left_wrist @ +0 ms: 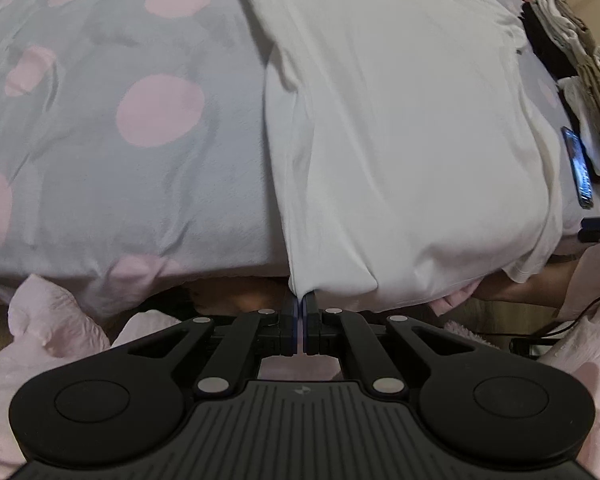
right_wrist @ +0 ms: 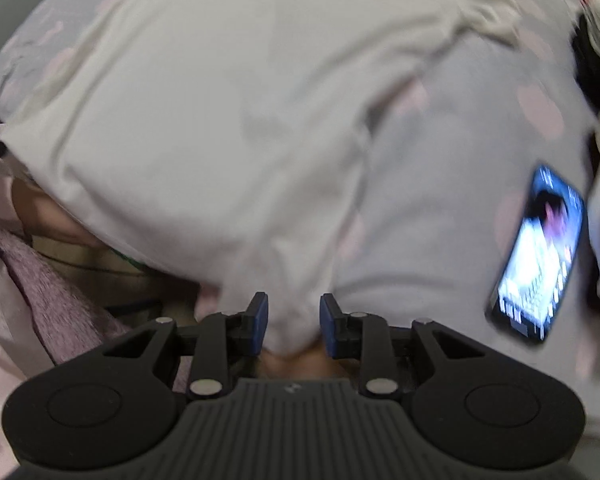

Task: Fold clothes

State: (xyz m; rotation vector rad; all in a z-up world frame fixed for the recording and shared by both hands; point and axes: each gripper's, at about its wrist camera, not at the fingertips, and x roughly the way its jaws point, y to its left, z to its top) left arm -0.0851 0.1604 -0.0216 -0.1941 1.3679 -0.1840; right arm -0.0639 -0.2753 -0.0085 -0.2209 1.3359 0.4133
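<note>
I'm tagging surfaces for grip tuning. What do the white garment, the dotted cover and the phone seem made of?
White garment: thin matte knit, probably cotton; soft draping folds. Dotted cover: matte woven-looking fabric, padded beneath; puffy creases. Phone: glossy glass face, lit screen.

Both wrist views look forward and down, close over the bed's near edge. Shared: white garment (left_wrist: 400,120) (right_wrist: 220,120), dotted bedcover (left_wrist: 120,120) (right_wrist: 460,160), phone (left_wrist: 578,172) (right_wrist: 540,256).

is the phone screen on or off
On: the phone lies face up on the dotted bedding, its screen lit with a blurred picture.
</note>
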